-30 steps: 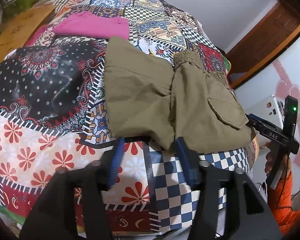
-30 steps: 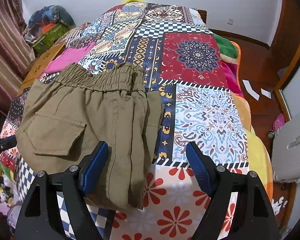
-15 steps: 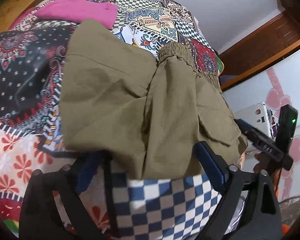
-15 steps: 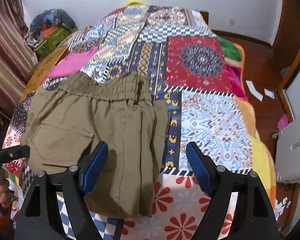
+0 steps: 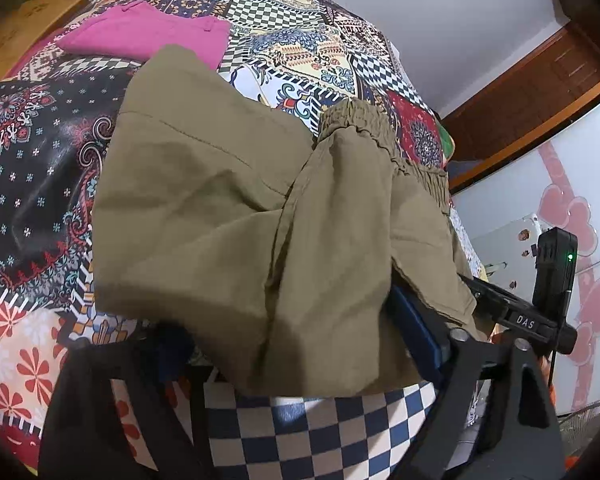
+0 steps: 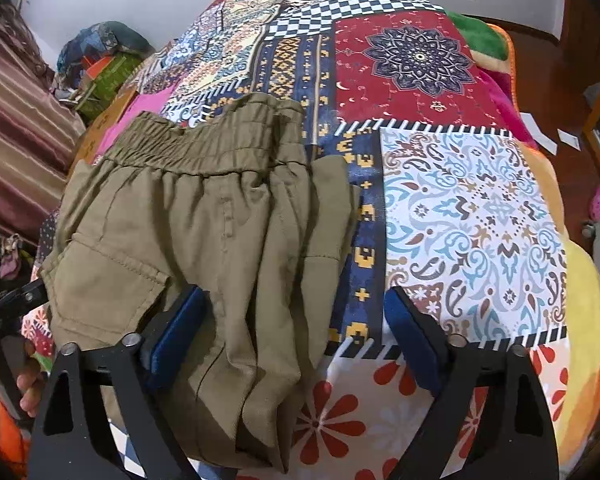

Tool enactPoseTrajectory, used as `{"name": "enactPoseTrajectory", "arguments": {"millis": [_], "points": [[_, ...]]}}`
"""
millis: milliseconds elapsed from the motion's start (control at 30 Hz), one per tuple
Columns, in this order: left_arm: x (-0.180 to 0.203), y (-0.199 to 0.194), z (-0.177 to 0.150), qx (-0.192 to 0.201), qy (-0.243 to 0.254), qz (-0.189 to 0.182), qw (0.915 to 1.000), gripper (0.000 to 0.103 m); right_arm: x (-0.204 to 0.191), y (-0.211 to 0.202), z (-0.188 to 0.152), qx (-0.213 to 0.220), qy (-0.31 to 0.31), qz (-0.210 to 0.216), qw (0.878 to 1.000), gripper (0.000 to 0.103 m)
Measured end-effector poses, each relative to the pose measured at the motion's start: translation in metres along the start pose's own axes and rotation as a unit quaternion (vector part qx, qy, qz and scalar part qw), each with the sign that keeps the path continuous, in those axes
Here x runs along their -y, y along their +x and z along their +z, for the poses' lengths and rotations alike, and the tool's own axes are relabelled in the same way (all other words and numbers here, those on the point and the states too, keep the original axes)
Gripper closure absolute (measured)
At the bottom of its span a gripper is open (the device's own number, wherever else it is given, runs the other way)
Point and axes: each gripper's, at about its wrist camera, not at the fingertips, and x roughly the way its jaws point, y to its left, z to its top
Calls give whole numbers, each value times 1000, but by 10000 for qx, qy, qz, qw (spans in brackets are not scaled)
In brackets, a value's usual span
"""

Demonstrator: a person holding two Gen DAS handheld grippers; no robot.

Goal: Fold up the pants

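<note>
Olive green pants (image 5: 260,216) lie folded on a patchwork bedspread (image 5: 32,184), elastic waistband away from me and a flap pocket on one side. My left gripper (image 5: 296,344) is open, its jaws wide apart at the near folded edge of the pants, with cloth hanging between them. In the right wrist view the same pants (image 6: 204,240) lie left of centre. My right gripper (image 6: 296,336) is open, its blue pads either side of the pants' near right edge, not closed on the cloth.
A pink folded garment (image 5: 152,36) lies beyond the pants. The bedspread (image 6: 472,220) stretches bare to the right. A striped curtain (image 6: 16,132) and a clutter pile (image 6: 104,64) stand left of the bed. A white appliance (image 5: 508,252) and wooden floor (image 6: 548,92) are beside it.
My left gripper opened wider and moved forward onto the near edge of the pants. My right gripper moved closer, its jaws now straddling the pants' near right edge.
</note>
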Motion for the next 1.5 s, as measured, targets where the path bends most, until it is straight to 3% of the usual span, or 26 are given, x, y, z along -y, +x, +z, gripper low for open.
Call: {"name": "enactPoseTrajectory", "arguments": {"millis": [67,133,233,300,467,1000,1500], "points": [[1,0,2,7,47,-27,10000,27,-6,-2,1,11,-68,99,9999,43],[4,1,4,28,81,5,10000,33,-9,-3,2,71,-136,5,9999,45],[6,0,6,85,150,21,9998,46,-14,-6,2,211,-212,-148,9994,57],[8,-3,6,162,228,75,9996,53,-14,-11,5,308,-232,-160,9991,73],[13,-19,10,337,410,162,9985,72,-21,-22,11,473,-278,-132,9984,88],[20,-67,26,955,690,170,9929,81,-62,-55,38,1097,-760,-184,9909,92],[-12,-123,93,1809,621,296,9811,81,-132,-54,97,1658,-1339,-61,9770,92]]}}
